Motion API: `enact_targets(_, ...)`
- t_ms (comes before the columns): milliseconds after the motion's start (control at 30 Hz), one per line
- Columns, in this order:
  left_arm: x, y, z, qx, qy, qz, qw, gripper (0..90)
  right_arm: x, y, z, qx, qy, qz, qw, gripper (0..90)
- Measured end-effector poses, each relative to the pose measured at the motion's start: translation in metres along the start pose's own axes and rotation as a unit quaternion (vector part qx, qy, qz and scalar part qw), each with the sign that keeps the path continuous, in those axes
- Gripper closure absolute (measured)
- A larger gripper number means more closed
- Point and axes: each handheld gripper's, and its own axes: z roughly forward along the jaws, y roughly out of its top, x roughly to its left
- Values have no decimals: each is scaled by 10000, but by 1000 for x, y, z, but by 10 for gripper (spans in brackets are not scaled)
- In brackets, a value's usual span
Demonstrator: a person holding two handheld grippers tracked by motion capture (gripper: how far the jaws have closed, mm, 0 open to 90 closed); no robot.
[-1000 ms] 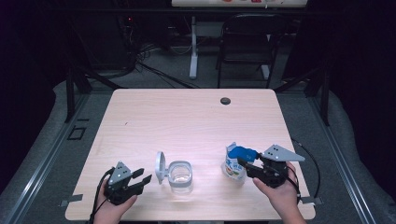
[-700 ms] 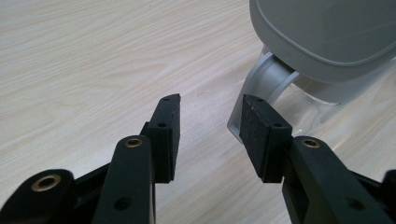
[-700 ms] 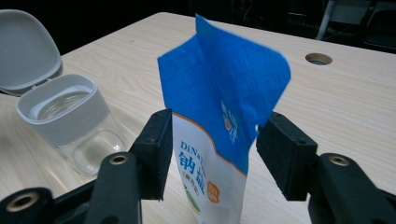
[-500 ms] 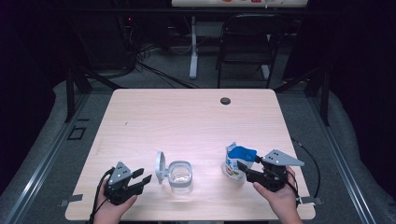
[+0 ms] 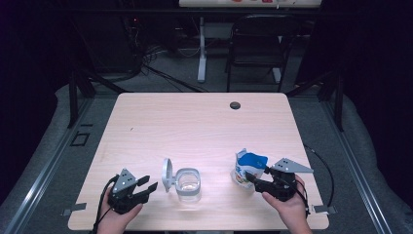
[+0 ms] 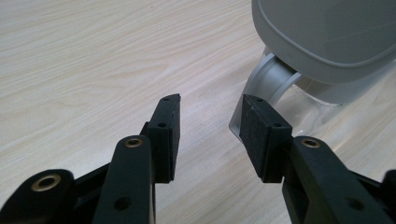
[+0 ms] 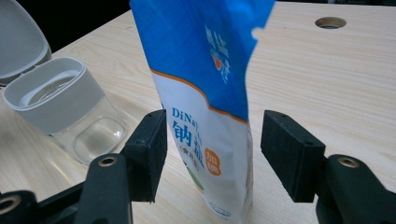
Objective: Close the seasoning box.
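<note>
A blue and white pouch (image 5: 249, 166) with a torn-open top stands upright on the table at the front right. My right gripper (image 5: 253, 178) straddles it. In the right gripper view the pouch (image 7: 205, 93) stands between the pads (image 7: 287, 149) with a gap on the right side; the jaws have just been opening. A clear jar (image 5: 188, 184) with a grey rim and a flipped-up lid (image 5: 167, 174) sits front centre. My left gripper (image 5: 148, 185) rests open left of it with nothing between the jaws, pointing at the lid's hinge (image 6: 275, 79).
The wooden table (image 5: 195, 126) has a cable hole (image 5: 235, 105) near its far edge. A chair (image 5: 258, 44) and a desk leg stand behind the table on the dark floor. Cables trail from both grippers.
My right gripper has sunk slightly toward the near edge and its jaws have spread away from the pouch, which stays standing. The left gripper and the jar have not moved.
</note>
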Motion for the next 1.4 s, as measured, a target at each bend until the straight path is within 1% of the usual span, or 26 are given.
enact_targets(33,0,0,0,-3,6,-2,10000,584,-1,-1,0,43,-15,-14,10000,410)
enact_targets(67,0,0,0,-1,9,16,10000,584,-1,-2,1,18,-5,41,10000,410)
enact_targets(433,1,0,-1,-9,7,-19,10000,583,-6,-12,7,134,-45,135,9998,404)
enact_targets(467,1,0,-1,-9,8,-20,10000,584,-7,-14,9,128,-50,178,9997,403)
enact_targets(1000,1,0,0,-31,10,-35,10000,571,-9,-20,15,185,59,267,9995,376)
enact_targets(1400,1,-1,0,-35,11,-41,10000,571,-12,-23,20,247,169,393,9988,347)
